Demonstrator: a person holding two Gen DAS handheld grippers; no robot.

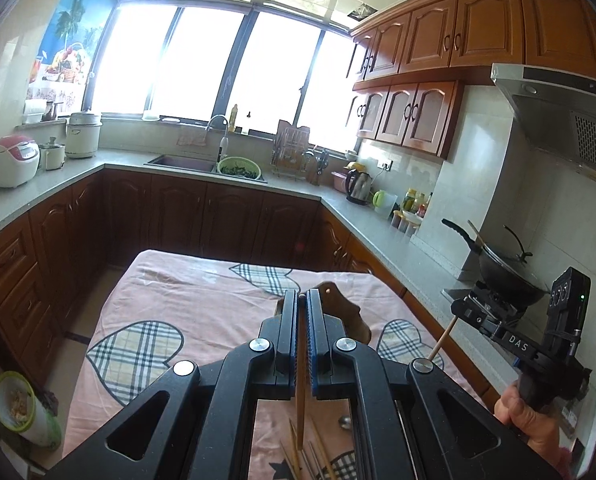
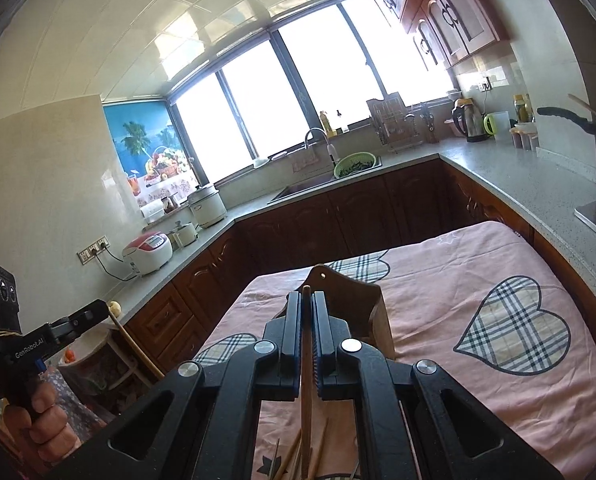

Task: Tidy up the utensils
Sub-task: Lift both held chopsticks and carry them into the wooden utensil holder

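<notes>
In the left wrist view my left gripper (image 1: 303,295) is shut on a wooden chopstick (image 1: 300,400) that runs down between its pads. Just behind the fingertips stands a brown wooden utensil holder (image 1: 340,304) on the pink tablecloth (image 1: 202,300). My right gripper (image 2: 306,297) is likewise shut on a chopstick (image 2: 306,412), with the holder (image 2: 358,292) right beyond it. Each gripper also shows in the other's view, the right gripper (image 1: 458,309) with its chopstick (image 1: 442,340) and the left gripper (image 2: 104,307) with its chopstick (image 2: 138,348). Several loose chopsticks (image 1: 310,456) and a spoon (image 1: 344,422) lie on the cloth below.
The table sits inside a U-shaped kitchen counter (image 1: 362,216). A sink with a green colander (image 1: 239,168) is at the back, a rice cooker (image 1: 12,160) on the left, a wok (image 1: 506,272) on the stove at right. A person's hand (image 1: 526,420) grips each handle.
</notes>
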